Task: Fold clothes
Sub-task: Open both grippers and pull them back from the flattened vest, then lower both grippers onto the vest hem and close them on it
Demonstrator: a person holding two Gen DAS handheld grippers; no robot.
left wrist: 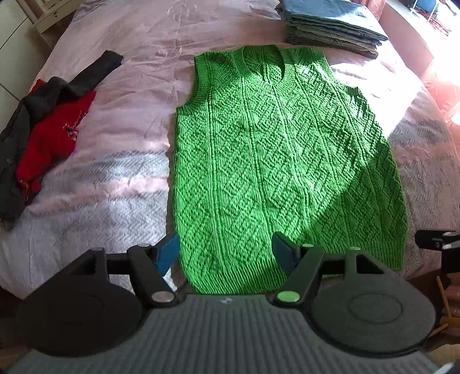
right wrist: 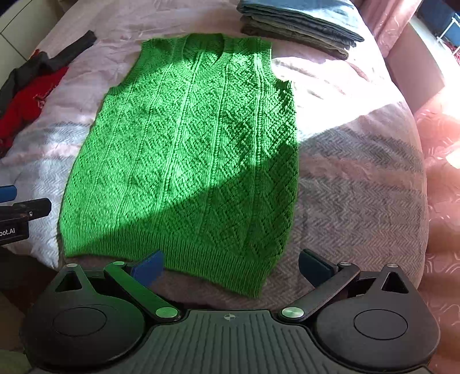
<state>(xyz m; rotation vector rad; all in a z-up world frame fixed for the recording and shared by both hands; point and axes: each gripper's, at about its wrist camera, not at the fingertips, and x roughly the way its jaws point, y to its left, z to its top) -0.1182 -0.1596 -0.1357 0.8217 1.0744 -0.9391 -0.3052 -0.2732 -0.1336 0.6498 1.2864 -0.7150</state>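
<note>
From the left wrist view we see the green vest (left wrist: pixel 281 161) spread flat on the pink bedspread (left wrist: pixel 120 115), filling the middle of the frame, neck toward the top, hem toward the bottom. Our left gripper (left wrist: pixel 225 253) sits at the bottom centre with its jaws wide apart and nothing between the blue pads but the hem's lower left part lying beyond them; whether the pads touch the knit we cannot tell. At the left edge lies a heap of red and dark clothes (left wrist: pixel 49 135), shown here in full length. At the top right a folded stack (left wrist: pixel 330 26) rests just beyond the vest's shoulder. A black piece of the right gripper (left wrist: pixel 437 240) pokes in at the right edge. From the right wrist view the vest (right wrist: pixel 187 149) sits left of centre, so more bare bedspread (right wrist: pixel 359 172) shows on the right. Our right gripper (right wrist: pixel 231 267) is at the bottom, jaws likewise wide and empty, over the hem's lower right part. The stack (right wrist: pixel 299 26) is at the top, the heap (right wrist: pixel 28 92) only partly seen at upper left, and the left gripper (right wrist: pixel 17 213) enters at the left edge.
</note>
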